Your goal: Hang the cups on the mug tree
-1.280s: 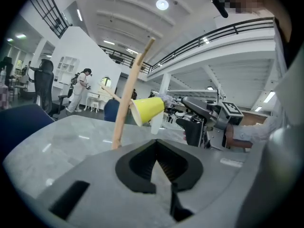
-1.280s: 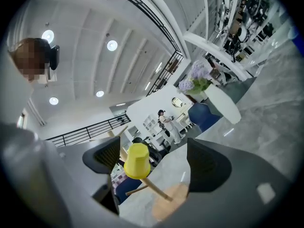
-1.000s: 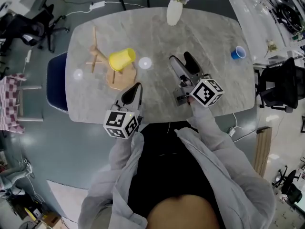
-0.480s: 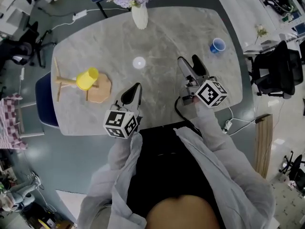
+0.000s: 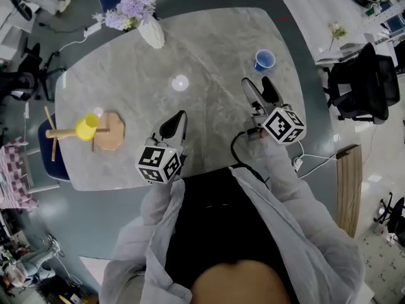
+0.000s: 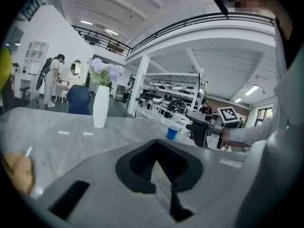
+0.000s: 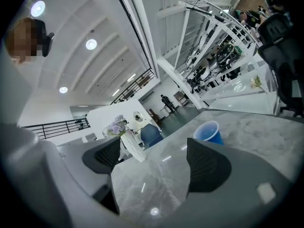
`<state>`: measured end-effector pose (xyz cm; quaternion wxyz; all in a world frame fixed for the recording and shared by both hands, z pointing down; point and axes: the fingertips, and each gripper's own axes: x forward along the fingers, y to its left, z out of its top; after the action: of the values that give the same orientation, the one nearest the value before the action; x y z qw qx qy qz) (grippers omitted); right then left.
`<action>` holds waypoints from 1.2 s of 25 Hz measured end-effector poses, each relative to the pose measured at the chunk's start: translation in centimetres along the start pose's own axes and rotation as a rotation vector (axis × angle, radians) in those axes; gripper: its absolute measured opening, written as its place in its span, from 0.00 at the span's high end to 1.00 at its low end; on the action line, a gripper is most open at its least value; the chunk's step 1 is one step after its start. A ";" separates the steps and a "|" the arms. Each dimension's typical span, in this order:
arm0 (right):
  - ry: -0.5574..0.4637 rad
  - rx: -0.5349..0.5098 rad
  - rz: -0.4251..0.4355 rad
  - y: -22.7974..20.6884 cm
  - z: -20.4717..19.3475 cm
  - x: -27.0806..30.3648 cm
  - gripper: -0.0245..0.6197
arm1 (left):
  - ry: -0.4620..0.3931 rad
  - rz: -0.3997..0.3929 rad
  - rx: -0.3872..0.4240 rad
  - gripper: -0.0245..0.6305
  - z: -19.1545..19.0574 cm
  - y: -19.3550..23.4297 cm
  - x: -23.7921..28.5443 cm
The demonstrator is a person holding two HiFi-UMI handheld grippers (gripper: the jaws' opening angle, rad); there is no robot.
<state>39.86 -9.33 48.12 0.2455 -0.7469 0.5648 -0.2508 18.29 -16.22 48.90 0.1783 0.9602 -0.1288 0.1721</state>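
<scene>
The yellow cup (image 5: pixel 85 126) hangs on the wooden mug tree (image 5: pixel 58 133), whose round base (image 5: pixel 109 130) stands near the left edge of the grey marble table (image 5: pixel 209 37). The blue cup (image 5: pixel 264 59) stands upright, mouth up, on the far right part of the table, well apart from the tree.

The right gripper (image 5: pixel 255 81) is over the table just short of the blue cup. Its jaws stand wide apart, with only bare tabletop between them. In the right gripper view the blue cup (image 7: pixel 208 131) shows beyond the jaws, partly behind the right-hand one and not touching either.

The left gripper (image 5: pixel 181 116) is over the near middle of the table, between the tree and the right gripper. Its jaws are closed tip to tip, with nothing caught between them.

A white vase (image 5: pixel 152 35) of purple flowers (image 5: pixel 130 8) stands at the far edge of the table.
</scene>
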 end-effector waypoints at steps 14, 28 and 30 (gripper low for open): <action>0.160 -0.272 -0.164 -11.9 1.3 -0.2 0.29 | 0.066 0.017 0.003 0.96 -1.6 -4.0 6.8; 0.307 -0.499 -0.186 -16.4 -0.9 6.3 0.32 | 0.082 0.107 -0.090 0.96 -2.8 -2.2 8.2; 0.315 -0.508 -0.194 -16.7 -1.0 7.0 0.33 | 0.085 0.120 -0.102 0.96 -3.1 -1.6 8.1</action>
<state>52.89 -12.16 60.47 -0.0644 -0.7867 0.5667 -0.2363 25.22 -15.10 54.21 0.2214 0.9322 -0.1872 0.2164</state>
